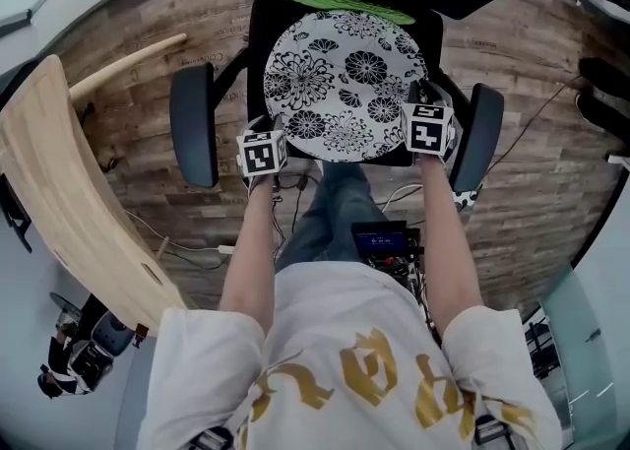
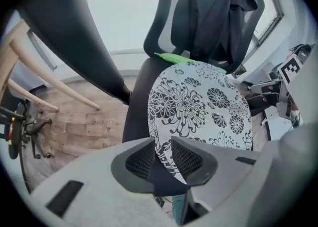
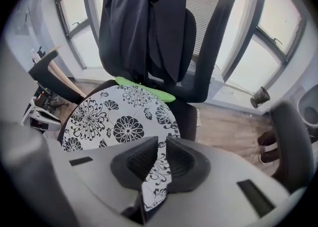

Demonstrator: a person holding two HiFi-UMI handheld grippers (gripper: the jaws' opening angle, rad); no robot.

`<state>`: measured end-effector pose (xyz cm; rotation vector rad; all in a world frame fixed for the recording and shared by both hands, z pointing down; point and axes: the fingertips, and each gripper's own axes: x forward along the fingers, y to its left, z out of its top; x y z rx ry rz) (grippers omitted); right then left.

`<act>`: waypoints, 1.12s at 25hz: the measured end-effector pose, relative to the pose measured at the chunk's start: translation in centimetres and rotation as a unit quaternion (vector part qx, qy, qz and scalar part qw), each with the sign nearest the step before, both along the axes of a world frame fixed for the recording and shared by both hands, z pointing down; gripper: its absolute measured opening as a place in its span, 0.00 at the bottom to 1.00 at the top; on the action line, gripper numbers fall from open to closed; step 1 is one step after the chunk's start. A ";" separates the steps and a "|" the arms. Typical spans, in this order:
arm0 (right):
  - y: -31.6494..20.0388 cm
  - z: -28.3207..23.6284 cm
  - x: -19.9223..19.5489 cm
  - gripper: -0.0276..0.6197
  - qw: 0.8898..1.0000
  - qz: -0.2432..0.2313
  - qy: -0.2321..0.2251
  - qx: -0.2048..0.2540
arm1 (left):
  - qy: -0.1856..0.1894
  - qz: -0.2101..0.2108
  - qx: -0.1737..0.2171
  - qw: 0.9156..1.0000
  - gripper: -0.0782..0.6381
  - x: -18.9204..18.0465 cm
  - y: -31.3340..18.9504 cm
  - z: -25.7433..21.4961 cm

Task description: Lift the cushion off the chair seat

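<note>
Black-and-white floral cushion (image 1: 345,84) lies over the chair seat (image 1: 256,54) — left tool (image 2: 162,144) and right tool (image 3: 161,144) each clamp its near edge; the lift itself looks undone.

The right gripper (image 3: 160,146) has its jaws pinched on the near edge of the flowered cushion (image 3: 119,119) — it lies on the black chair seat (image 3: 188,116), with a green item (image 3: 144,88) at its rear edge.

No legible text. Faint stamps on floor planks (image 2: 82,120) left of the left gripper (image 2: 161,141) and the gold shirt lettering (image 1: 369,369) are unreadable.
</note>
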<state>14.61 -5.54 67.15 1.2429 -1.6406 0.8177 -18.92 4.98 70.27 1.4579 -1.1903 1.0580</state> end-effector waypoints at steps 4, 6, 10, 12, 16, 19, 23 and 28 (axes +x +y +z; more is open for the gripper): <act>-0.3 1.4 -0.1 0.21 1.000 -0.005 0.013 -0.006 | -0.003 -0.014 0.004 1.000 0.23 -0.6 -0.4 0.5; -0.6 2.1 -0.2 0.26 1.000 -0.009 0.017 -0.008 | -0.006 -0.012 0.002 1.000 0.24 -0.7 -0.4 0.9; -1.7 3.8 0.2 0.30 1.000 0.000 0.022 -0.006 | -0.013 -0.022 0.005 1.000 0.24 -1.2 -0.7 1.6; -2.1 4.6 0.8 0.33 0.999 0.006 0.030 -0.009 | -0.007 -0.026 -0.003 1.000 0.25 -0.9 -0.4 2.3; -2.2 6.6 1.8 0.36 0.999 0.021 0.034 -0.031 | 0.000 -0.046 -0.014 0.999 0.25 -0.4 -0.1 3.1; -1.4 8.0 2.5 0.37 0.997 0.040 0.037 -0.056 | -0.011 -0.057 -0.016 0.998 0.25 -0.5 -0.2 3.8; -1.0 8.9 2.8 0.37 0.996 0.044 0.043 -0.063 | -0.020 -0.046 -0.027 0.998 0.21 -0.3 -0.5 4.2; -0.8 9.3 2.6 0.37 0.996 0.030 0.044 -0.070 | -0.029 -0.031 -0.024 0.999 0.19 -0.3 -0.4 4.3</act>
